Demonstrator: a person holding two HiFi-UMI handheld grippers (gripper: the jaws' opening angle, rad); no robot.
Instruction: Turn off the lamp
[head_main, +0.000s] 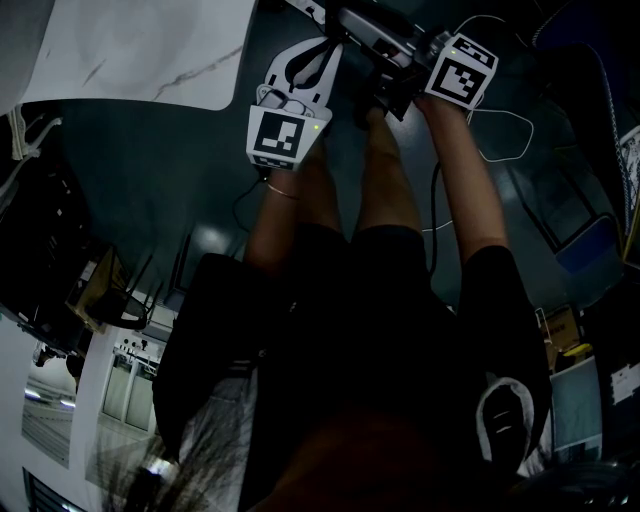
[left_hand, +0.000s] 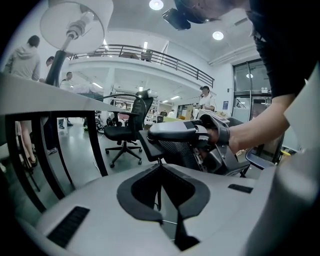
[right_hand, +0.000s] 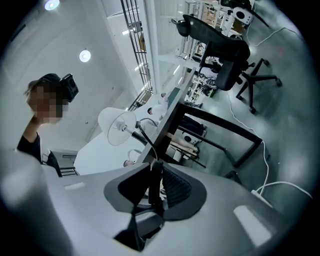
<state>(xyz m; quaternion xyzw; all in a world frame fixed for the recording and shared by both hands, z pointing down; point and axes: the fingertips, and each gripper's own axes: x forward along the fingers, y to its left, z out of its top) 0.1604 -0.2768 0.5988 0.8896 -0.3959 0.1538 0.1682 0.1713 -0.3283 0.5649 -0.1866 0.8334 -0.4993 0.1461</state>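
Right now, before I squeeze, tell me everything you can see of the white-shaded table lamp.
The white-shaded table lamp rises behind the grey table edge, upright: a round white shade seen from below, bulb and socket showing inside with no clear glow, on a slim dark stem. A thin black cord arcs from it into the right gripper, whose jaws are shut on a dark piece of it, probably the inline switch.
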